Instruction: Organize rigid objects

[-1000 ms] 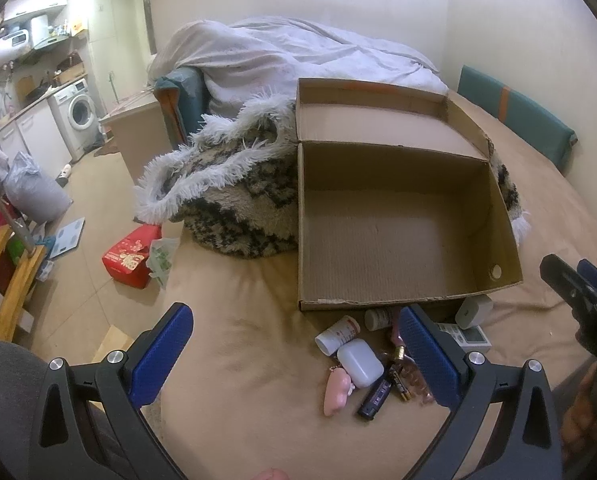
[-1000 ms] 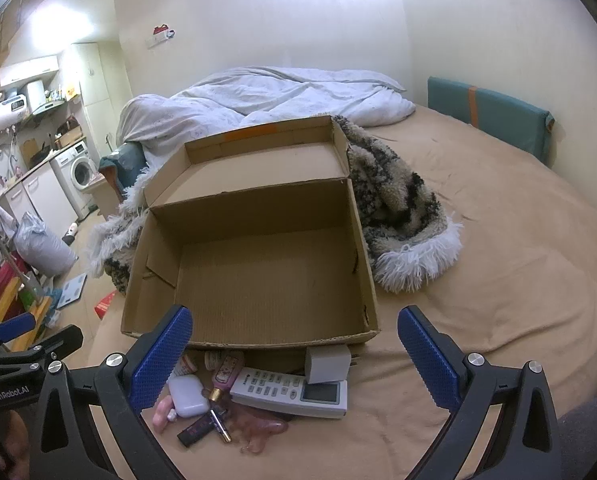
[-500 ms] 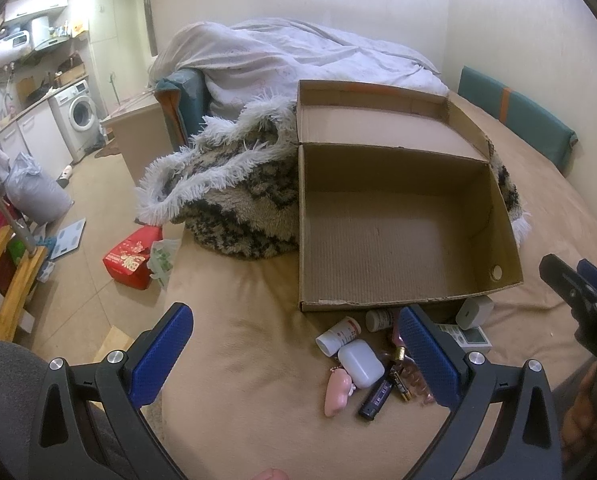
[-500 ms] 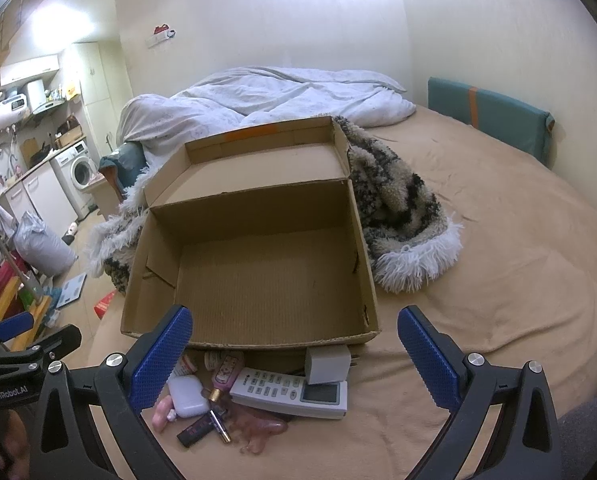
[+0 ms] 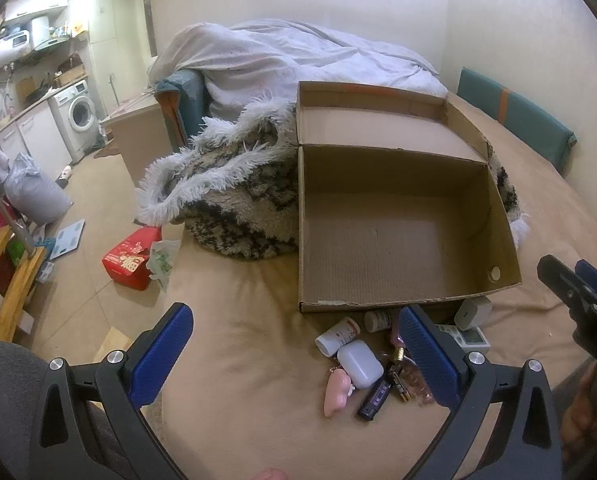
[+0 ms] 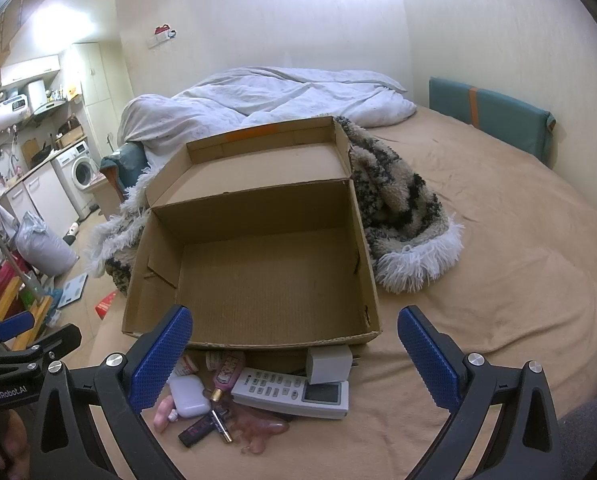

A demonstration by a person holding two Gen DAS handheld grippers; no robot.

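An open, empty cardboard box [image 5: 398,236] [image 6: 258,272] lies on the tan bed. In front of it is a pile of small items: a white remote [image 6: 290,394], a white charger cube [image 6: 328,364], a white earbud case [image 5: 359,364] [image 6: 188,395], a pill bottle [image 5: 336,336], a pink tube [image 6: 226,372], a pink squishy toy [image 5: 335,394], batteries [image 5: 398,380] and a dark lighter [image 5: 374,395]. My left gripper [image 5: 294,356] is open and empty, hovering before the pile. My right gripper [image 6: 294,356] is open and empty above the pile.
A shaggy black-and-white blanket [image 5: 234,200] [image 6: 402,216] lies behind and beside the box. A white duvet [image 6: 266,96] is heaped at the bed's head, a teal cushion [image 6: 490,120] by the wall. The bed's left edge drops to a floor with a red bag [image 5: 132,260].
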